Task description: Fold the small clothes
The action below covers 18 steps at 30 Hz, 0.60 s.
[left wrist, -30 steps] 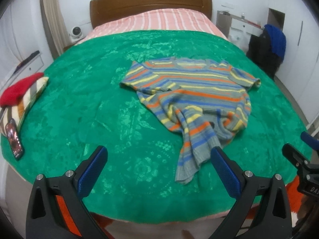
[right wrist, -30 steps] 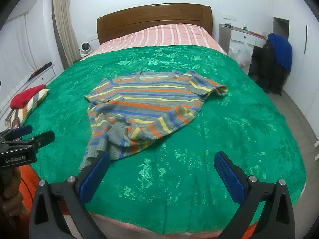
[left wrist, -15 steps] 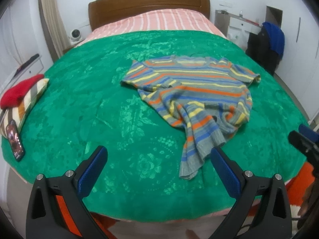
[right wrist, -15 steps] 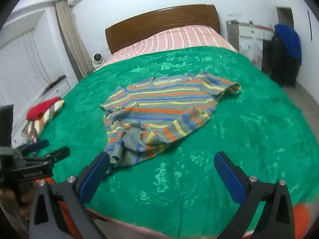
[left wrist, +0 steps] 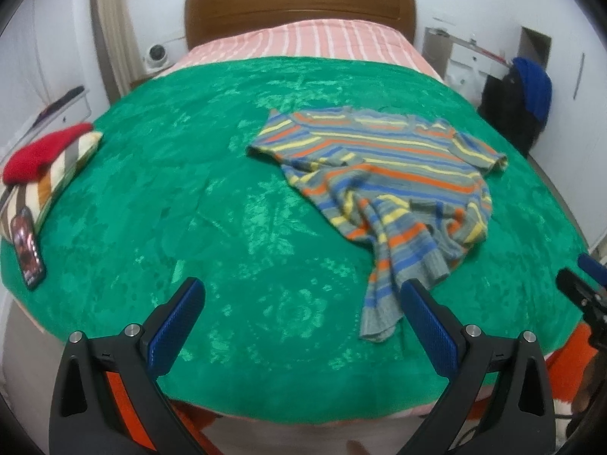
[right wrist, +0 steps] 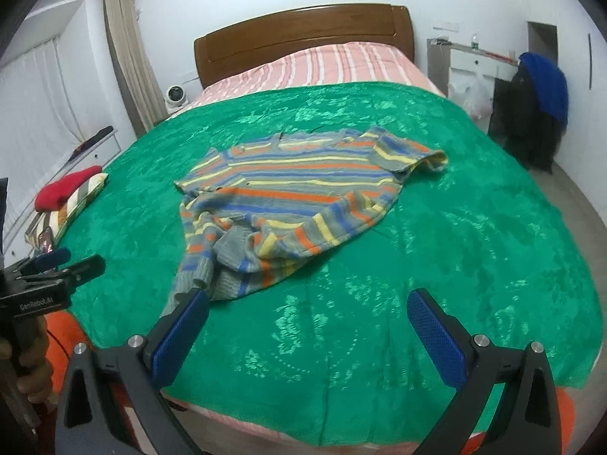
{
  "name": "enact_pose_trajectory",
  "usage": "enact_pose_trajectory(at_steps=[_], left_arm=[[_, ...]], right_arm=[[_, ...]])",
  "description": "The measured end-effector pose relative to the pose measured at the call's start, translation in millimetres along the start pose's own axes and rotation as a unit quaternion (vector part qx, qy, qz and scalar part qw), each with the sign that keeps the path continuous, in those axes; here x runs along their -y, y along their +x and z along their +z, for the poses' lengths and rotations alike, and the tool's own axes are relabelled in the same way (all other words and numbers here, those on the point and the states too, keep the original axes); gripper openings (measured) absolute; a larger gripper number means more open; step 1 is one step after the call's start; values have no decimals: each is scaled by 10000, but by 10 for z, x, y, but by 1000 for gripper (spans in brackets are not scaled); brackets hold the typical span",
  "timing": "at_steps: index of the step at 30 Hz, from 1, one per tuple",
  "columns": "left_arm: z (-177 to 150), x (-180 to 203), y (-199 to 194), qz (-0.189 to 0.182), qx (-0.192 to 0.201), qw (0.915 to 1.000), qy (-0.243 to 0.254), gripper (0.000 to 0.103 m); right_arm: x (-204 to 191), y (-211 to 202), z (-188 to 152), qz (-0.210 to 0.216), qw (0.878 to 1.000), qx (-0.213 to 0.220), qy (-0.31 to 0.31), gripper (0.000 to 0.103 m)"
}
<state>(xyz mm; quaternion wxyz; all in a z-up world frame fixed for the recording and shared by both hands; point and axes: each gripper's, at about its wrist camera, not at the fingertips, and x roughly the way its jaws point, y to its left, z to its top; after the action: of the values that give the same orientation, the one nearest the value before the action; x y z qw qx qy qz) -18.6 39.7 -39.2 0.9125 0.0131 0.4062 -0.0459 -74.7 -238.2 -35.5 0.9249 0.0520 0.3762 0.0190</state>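
Striped sweater (left wrist: 383, 174) lies crosswise, one sleeve (left wrist: 379, 303) trailing toward the foot edge.

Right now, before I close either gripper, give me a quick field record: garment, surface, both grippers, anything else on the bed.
garment: striped sweater, crumpled, lower part bunched, one sleeve trailing toward the near edge
surface: green blanket on the bed
left gripper: open, empty, short of the sleeve end
right gripper: open, empty, beside the bunched hem
other items: red cloth on striped pillow, phone at the left edge
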Motion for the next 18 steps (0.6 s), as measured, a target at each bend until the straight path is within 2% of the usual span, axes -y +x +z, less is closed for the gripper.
enact_pose_trajectory(at_steps=[4, 9, 12, 14, 15, 16, 18], left_arm=[[-9, -39, 31, 2, -28, 10000, -54, 103], [-63, 6, 95, -193, -116, 9997, 59, 103], [-161, 96, 289, -499, -312, 9976, 354, 102], [-225, 159, 492, -681, -466, 9948, 599, 101], [-238, 197, 613, -771, -553, 9926, 759, 99], [-247, 227, 711, -857, -649, 9903, 882, 97], [-253, 309, 936, -1001, -853, 9849, 1127, 76]], right_arm=[[13, -38, 3, -76, 9999, 82, 12, 103], [38, 19, 0, -111, 9999, -53, 81, 103], [39, 88, 16, 55, 9998, -164, 102, 103], [3, 215, 102, 408, 9989, -218, -111, 103], [-23, 277, 136, 502, 9981, -245, -256, 103], [-92, 438, 237, 655, 9948, -324, -705, 103], [-231, 703, 360, 776, 9852, -529, -1437, 102]])
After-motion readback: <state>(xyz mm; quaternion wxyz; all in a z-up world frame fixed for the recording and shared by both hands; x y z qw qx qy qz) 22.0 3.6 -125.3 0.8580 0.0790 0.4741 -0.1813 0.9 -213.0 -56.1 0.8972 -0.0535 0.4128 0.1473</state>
